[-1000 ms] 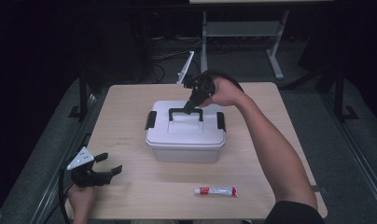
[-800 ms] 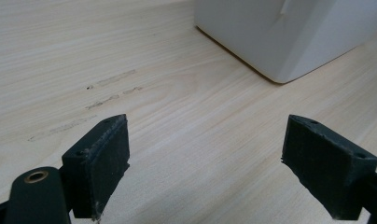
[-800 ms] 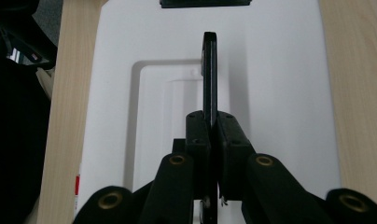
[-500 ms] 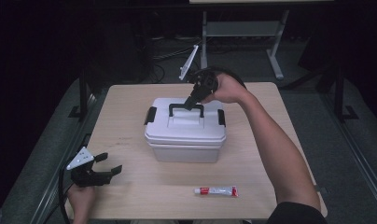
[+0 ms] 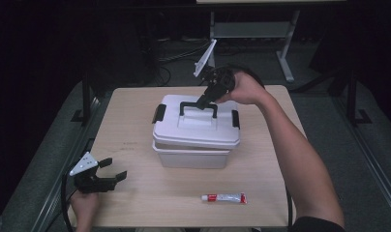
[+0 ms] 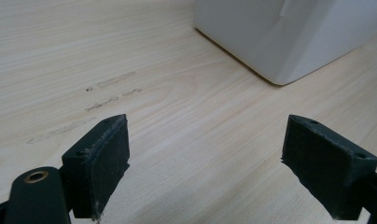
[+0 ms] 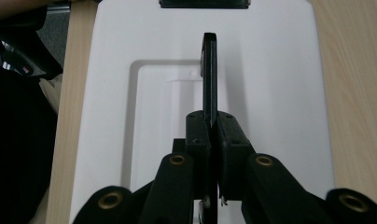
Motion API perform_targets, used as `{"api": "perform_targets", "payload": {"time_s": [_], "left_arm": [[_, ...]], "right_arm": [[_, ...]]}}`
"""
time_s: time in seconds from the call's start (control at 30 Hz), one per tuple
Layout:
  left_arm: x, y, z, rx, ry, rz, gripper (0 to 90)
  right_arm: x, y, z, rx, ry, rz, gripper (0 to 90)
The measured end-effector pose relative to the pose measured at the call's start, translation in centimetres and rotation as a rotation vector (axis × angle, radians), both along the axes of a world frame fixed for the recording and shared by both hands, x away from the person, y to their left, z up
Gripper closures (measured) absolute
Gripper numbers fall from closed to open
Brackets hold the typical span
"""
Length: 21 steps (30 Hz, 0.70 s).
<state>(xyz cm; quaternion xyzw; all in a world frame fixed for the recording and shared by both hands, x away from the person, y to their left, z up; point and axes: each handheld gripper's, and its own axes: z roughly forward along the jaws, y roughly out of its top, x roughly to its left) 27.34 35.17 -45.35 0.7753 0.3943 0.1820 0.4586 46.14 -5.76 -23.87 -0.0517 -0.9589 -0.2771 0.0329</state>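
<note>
Right gripper (image 5: pixel 206 98) clamped on black handle (image 5: pixel 198 107), lifting white lid (image 5: pixel 196 126) off box (image 5: pixel 191 155) at table (image 5: pixel 135 121) centre (gap visible, lid tilted). Left gripper (image 5: pixel 113 170) parked near-left, jaws wide, empty, leaving box clear. Tube (image 5: pixel 224 198) untouched at front edge.

White lidded box (image 5: pixel 196 145) – lid (image 5: pixel 196 126) raised, tilted, black handle (image 5: pixel 198 105) upright

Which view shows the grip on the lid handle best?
The right gripper view: the right gripper is clamped on the black handle, seen edge-on above the white lid. The high view shows the handle small. The left gripper view catches a corner of the box.
</note>
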Motion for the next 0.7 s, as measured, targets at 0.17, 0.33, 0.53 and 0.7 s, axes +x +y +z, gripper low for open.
{"api": "perform_targets", "payload": {"time_s": [0.17, 0.33, 0.53, 0.7], "left_arm": [[0.0, 0.0, 0.1, 0.007, -0.001, -0.004, 14.3], [0.0, -0.1, 0.1, 0.0, -0.002, -0.001, 14.3], [0.0, 0.0, 0.1, -0.004, -0.002, 0.002, 14.3], [0.0, 0.1, 0.1, -0.004, -0.005, 0.004, 14.3]], "right_arm": [[-1.1, -2.6, 0.8, 0.012, -0.019, -0.041, 84.4], [-1.8, -4.5, 1.1, 0.01, -0.026, -0.075, 84.5], [-2.7, -7.2, 1.5, 0.017, -0.035, -0.126, 84.5], [-3.5, -9.1, 1.8, 0.015, -0.044, -0.162, 84.4]]}}
